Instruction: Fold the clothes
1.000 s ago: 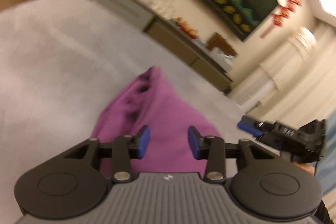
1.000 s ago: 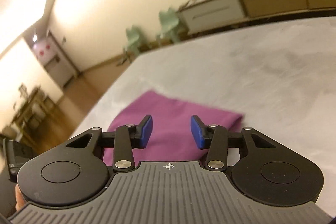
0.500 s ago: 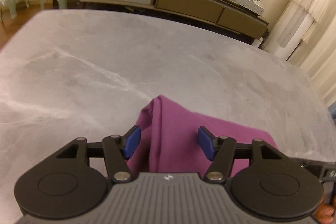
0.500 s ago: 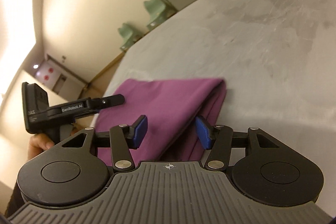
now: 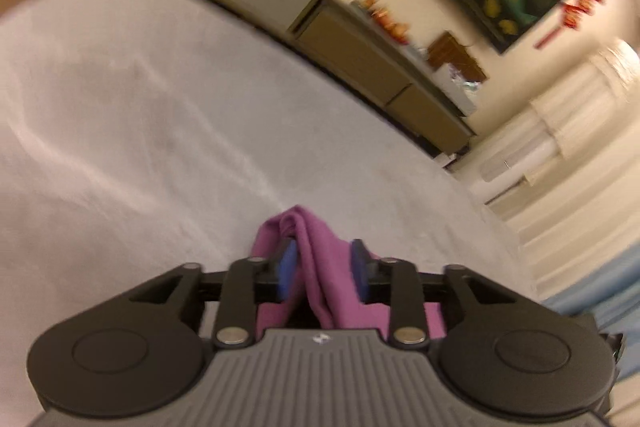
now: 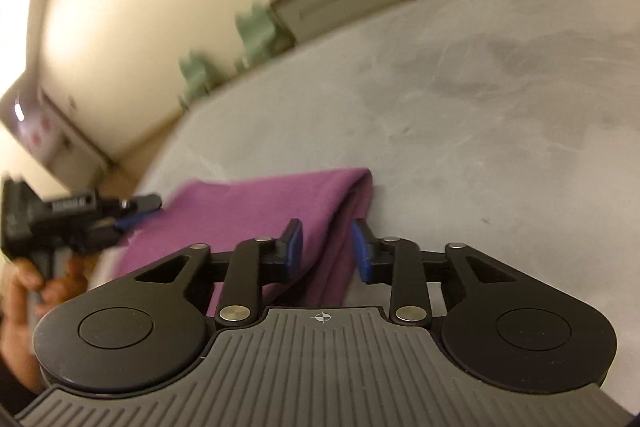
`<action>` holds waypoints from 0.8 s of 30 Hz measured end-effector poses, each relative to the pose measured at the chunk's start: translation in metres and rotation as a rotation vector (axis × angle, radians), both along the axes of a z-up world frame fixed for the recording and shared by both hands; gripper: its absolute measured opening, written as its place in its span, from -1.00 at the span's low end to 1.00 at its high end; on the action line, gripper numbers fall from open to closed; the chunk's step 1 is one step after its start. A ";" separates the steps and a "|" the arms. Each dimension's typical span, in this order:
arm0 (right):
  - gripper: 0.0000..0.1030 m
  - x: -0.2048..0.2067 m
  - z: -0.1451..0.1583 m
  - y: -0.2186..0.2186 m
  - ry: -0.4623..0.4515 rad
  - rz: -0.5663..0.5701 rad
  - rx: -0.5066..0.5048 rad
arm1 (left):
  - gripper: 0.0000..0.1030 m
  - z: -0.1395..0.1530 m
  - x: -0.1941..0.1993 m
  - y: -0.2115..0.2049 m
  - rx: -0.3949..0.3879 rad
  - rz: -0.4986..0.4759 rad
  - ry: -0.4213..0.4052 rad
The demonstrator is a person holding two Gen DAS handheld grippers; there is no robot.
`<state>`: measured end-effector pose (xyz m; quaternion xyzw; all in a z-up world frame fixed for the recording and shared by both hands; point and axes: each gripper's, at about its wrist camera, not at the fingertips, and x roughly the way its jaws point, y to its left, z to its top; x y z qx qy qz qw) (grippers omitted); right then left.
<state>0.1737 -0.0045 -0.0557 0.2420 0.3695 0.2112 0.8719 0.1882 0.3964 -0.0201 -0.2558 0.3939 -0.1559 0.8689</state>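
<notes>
Both grippers closing in on cloth ends.
Since half a second ago, left gripper (image 5: 322,273) jaws narrowed around bunched cloth (image 5: 316,267), not clearly clamped; right gripper (image 6: 326,251) apart, straddling the edge at 12 o'clock. Next fold likely imminent.

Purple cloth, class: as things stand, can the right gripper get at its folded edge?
Probably yes. The purple cloth lies on the grey table, its folded edge already between the open right gripper; nothing blocks it.
</notes>
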 end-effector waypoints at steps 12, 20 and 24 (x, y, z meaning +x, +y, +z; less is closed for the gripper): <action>0.11 -0.094 0.007 0.027 0.087 0.120 0.193 | 0.00 -0.013 -0.055 -0.005 -0.011 -0.125 0.071; 0.80 -0.153 0.042 0.167 -0.384 0.398 -0.467 | 0.03 -0.023 -0.053 0.025 -0.186 -0.028 0.108; 0.62 -0.157 0.030 0.213 -0.482 0.501 -0.694 | 0.03 -0.026 -0.052 0.030 -0.195 -0.026 0.102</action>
